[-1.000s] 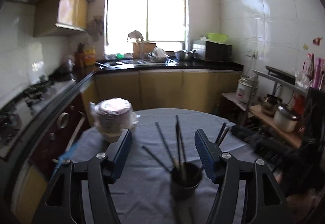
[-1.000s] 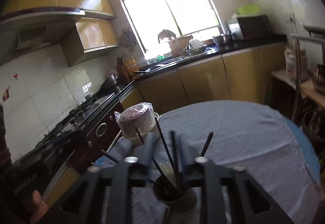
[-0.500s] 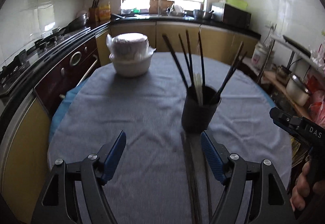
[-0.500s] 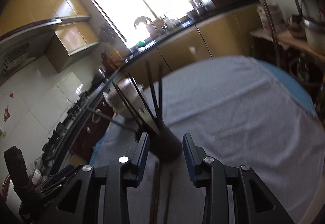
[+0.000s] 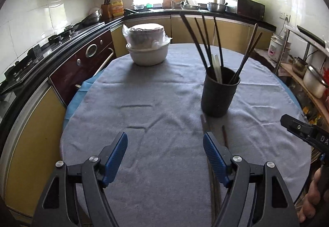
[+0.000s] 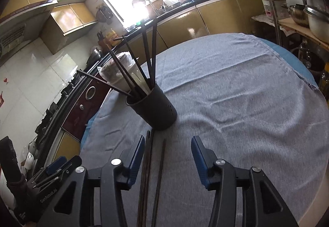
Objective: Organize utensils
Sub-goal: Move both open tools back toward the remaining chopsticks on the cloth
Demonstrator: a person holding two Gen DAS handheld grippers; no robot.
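A black utensil holder stands on the grey-clothed round table, with several dark chopsticks and a pale utensil standing in it. It also shows in the right wrist view. Loose dark chopsticks lie flat on the cloth in front of the holder, partly under my right finger in the left wrist view. My left gripper is open and empty, hovering short of the holder. My right gripper is open and empty above the loose chopsticks.
A white bowl stack wrapped in plastic sits at the table's far left. A stove and oven line the left wall. A shelf with pots stands at the right. The right gripper's body shows at the left view's right edge.
Both grippers have pulled back and down from above the holder. The holder now stands ahead of them and the loose chopsticks have come into view. The right gripper has opened wider.
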